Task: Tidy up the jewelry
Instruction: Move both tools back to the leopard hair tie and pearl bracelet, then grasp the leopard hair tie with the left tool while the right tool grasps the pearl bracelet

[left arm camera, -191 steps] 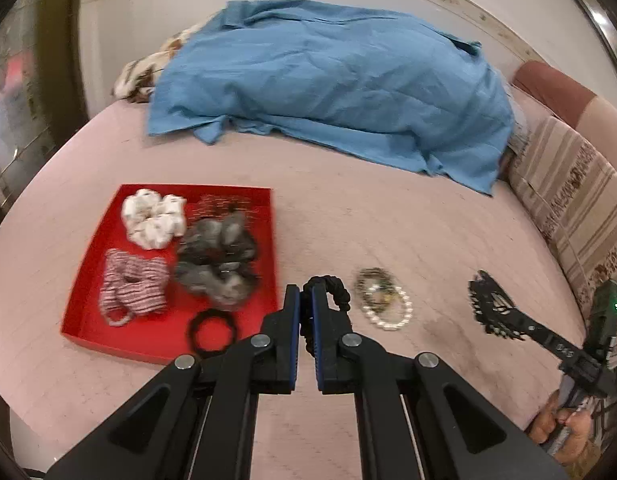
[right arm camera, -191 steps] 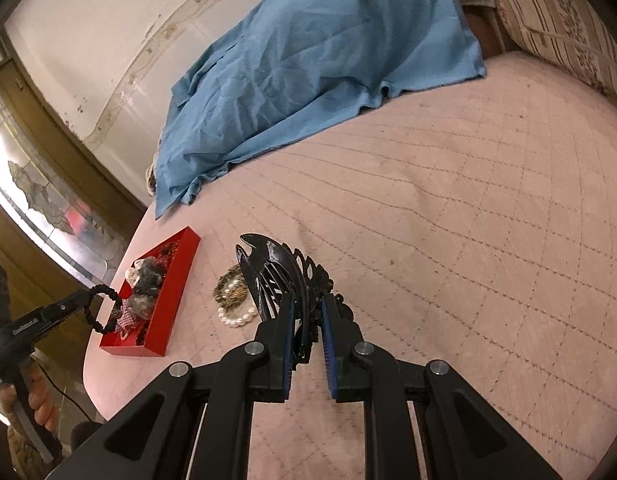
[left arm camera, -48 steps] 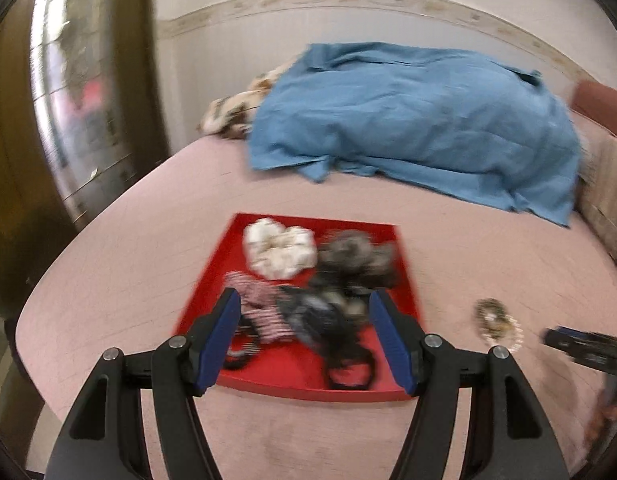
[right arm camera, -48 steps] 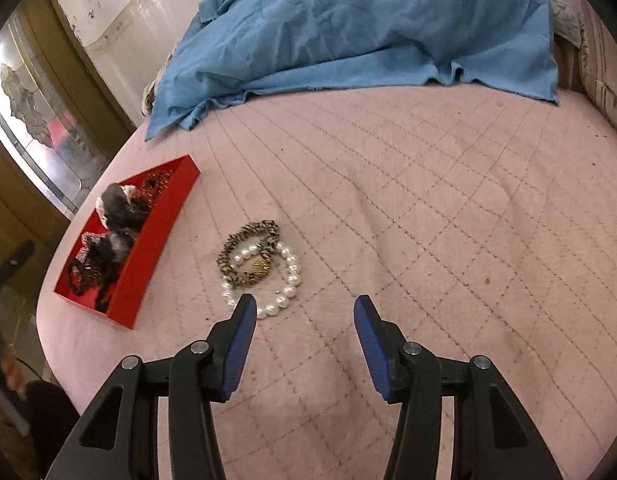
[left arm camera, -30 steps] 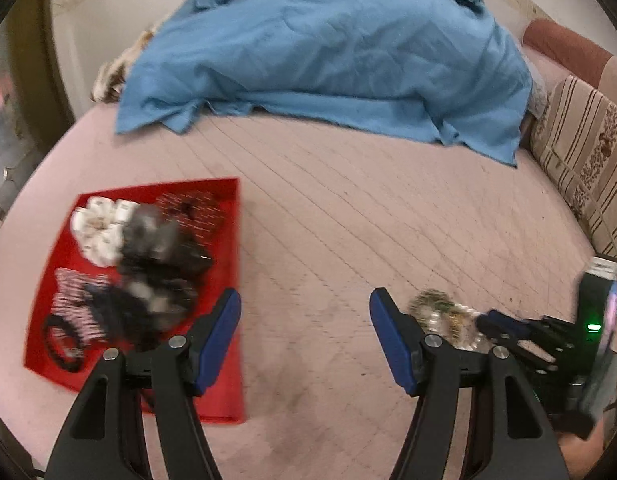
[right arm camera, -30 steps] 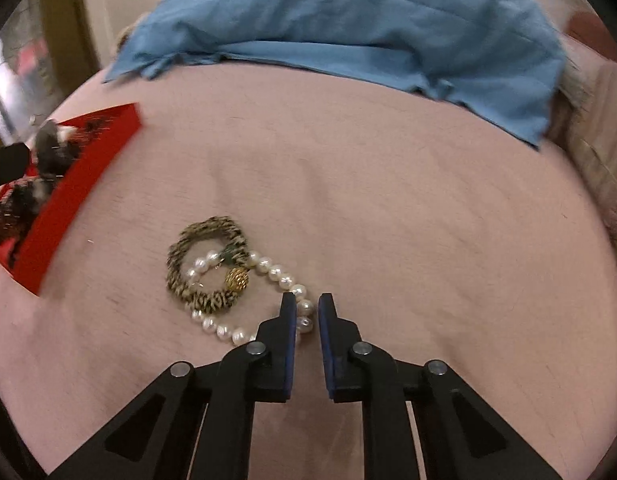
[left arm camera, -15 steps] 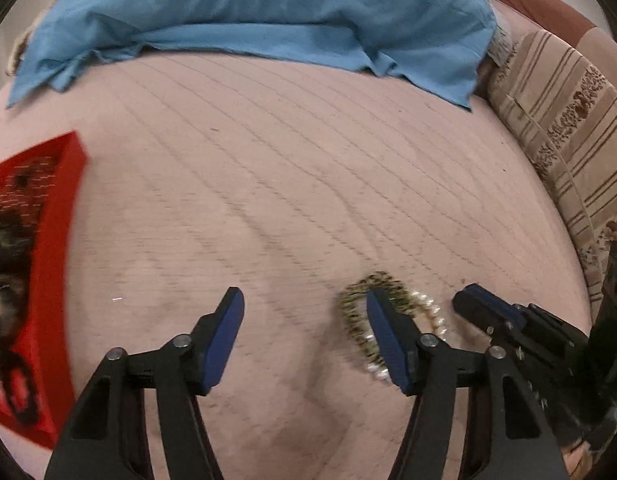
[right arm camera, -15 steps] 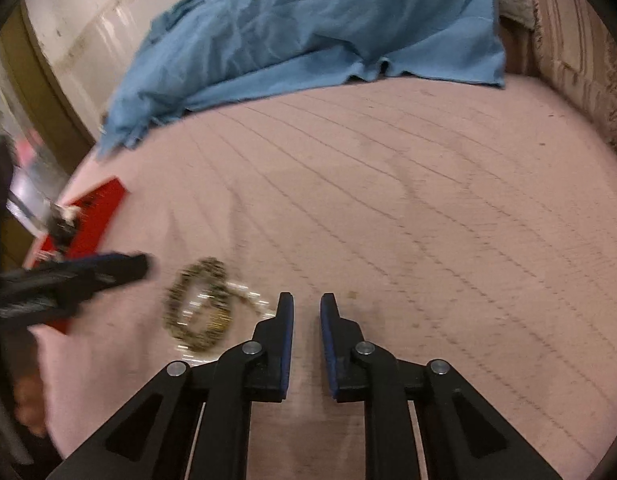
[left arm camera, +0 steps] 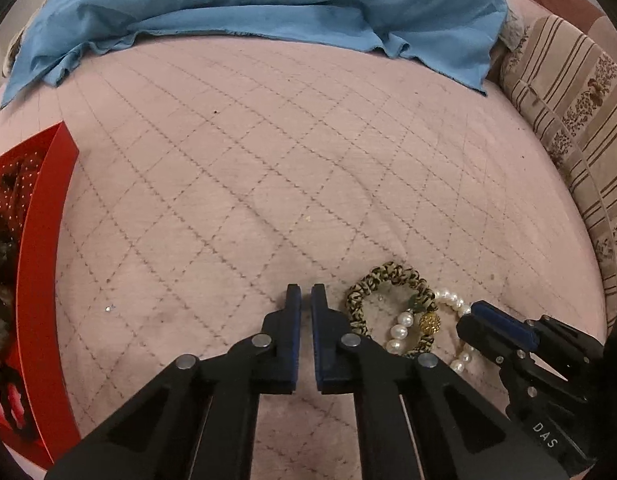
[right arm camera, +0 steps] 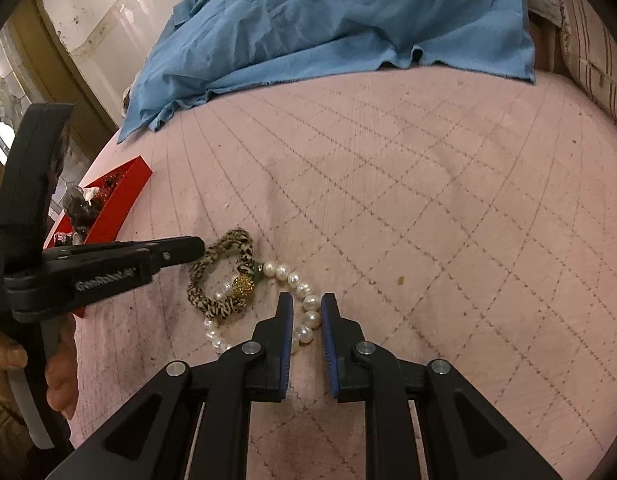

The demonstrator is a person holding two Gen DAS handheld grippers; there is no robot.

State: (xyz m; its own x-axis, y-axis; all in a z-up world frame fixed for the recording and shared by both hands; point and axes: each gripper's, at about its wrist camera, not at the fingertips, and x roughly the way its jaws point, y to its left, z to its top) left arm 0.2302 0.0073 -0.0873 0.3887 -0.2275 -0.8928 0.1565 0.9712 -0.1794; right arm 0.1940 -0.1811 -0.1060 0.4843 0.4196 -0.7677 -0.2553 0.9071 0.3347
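A leopard-print scrunchie (left arm camera: 388,280) and a pearl bracelet (left arm camera: 400,332) with a gold bead lie together on the pink quilt. My left gripper (left arm camera: 306,292) is shut and empty, its tips just left of the scrunchie. In the right wrist view my right gripper (right arm camera: 307,304) is slightly open, its jaws on either side of the pearl bracelet (right arm camera: 308,312), with pearls between the tips. The scrunchie (right arm camera: 224,272) lies left of it, and the left gripper (right arm camera: 188,248) touches its far edge. The red tray (left arm camera: 40,280) holds scrunchies and dark hair pieces at the left.
A blue cloth (left arm camera: 268,0) covers the far side of the bed. A striped cushion (left arm camera: 568,120) runs along the right edge. The red tray (right arm camera: 120,200) sits near the bed's left edge. The right gripper (left arm camera: 508,340) shows at the lower right of the left wrist view.
My left gripper has shut and moved in beside the scrunchie. My right gripper has come down over the pearl bracelet and opened slightly around it.
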